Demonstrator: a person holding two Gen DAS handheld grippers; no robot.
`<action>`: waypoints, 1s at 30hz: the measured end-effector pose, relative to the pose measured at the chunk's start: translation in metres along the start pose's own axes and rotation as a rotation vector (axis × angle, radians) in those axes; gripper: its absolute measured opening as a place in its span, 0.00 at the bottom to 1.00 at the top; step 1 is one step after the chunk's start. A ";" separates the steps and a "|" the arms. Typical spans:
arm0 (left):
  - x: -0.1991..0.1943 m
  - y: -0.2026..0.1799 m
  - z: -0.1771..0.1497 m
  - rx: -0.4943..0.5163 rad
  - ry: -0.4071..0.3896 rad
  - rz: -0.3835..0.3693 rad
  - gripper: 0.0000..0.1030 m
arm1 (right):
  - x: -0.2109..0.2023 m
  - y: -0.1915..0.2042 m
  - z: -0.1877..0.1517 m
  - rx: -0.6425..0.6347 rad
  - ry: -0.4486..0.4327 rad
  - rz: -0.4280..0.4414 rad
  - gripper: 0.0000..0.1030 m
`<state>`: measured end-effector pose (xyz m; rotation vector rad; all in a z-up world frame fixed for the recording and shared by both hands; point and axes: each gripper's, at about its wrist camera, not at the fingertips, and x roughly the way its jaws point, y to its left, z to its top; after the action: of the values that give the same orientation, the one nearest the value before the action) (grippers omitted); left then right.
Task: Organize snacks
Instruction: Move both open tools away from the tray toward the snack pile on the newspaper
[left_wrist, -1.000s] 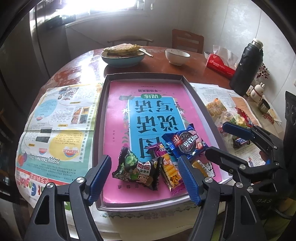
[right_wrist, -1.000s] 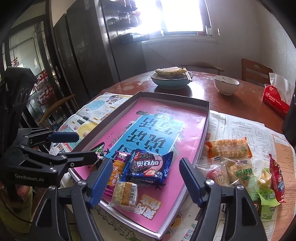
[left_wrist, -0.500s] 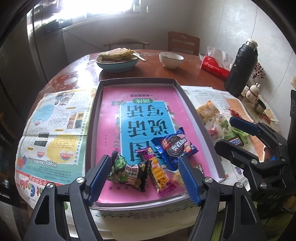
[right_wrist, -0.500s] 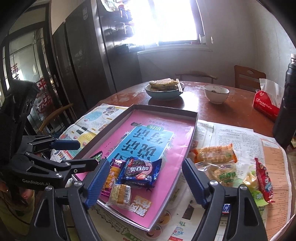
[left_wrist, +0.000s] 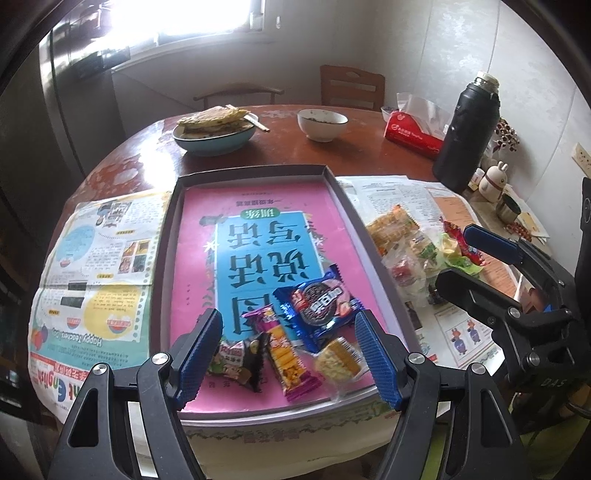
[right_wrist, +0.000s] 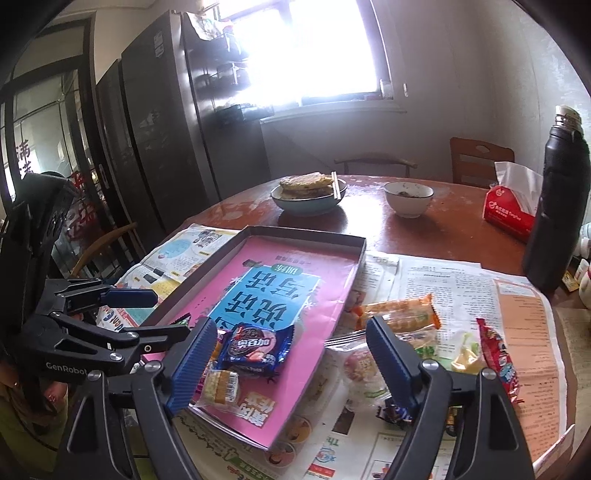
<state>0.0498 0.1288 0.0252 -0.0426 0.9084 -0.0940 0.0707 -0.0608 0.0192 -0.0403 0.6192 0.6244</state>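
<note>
A shallow box with a pink lining (left_wrist: 258, 221) (right_wrist: 332, 291) lies on the table. At its near end lie several snacks: a blue cookie pack (left_wrist: 317, 304) (right_wrist: 255, 347), a purple and orange bar (left_wrist: 284, 354), a dark green pack (left_wrist: 240, 360) and a small clear-wrapped cake (left_wrist: 338, 356) (right_wrist: 219, 386). My left gripper (left_wrist: 290, 356) hovers open above them, holding nothing. My right gripper (right_wrist: 291, 363) hangs over the box's right edge, its jaws opening, with nothing between them. A loose pile of snacks (left_wrist: 417, 243) (right_wrist: 413, 332) lies on newspaper right of the box.
At the back of the round wooden table stand a bowl of flatbread with chopsticks (left_wrist: 214, 129), a small white bowl (left_wrist: 322, 123), a red tissue pack (left_wrist: 413, 134) and a tall black flask (left_wrist: 467, 129). Newspaper (left_wrist: 96, 266) covers the left. Chairs stand behind the table.
Both grippers have drawn back and risen, so the box and table look smaller and further away. The right jaws have widened. The snacks in the box have not moved.
</note>
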 end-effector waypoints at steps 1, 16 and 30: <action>0.000 -0.002 0.001 0.002 -0.001 -0.004 0.74 | -0.002 -0.001 0.000 0.002 -0.004 -0.006 0.82; 0.007 -0.037 0.019 0.065 -0.003 -0.047 0.74 | -0.029 -0.037 -0.001 0.071 -0.050 -0.089 0.83; 0.013 -0.067 0.039 0.114 -0.012 -0.073 0.74 | -0.049 -0.070 -0.007 0.135 -0.080 -0.146 0.83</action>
<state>0.0846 0.0607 0.0444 0.0301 0.8886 -0.2131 0.0751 -0.1458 0.0308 0.0647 0.5744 0.4402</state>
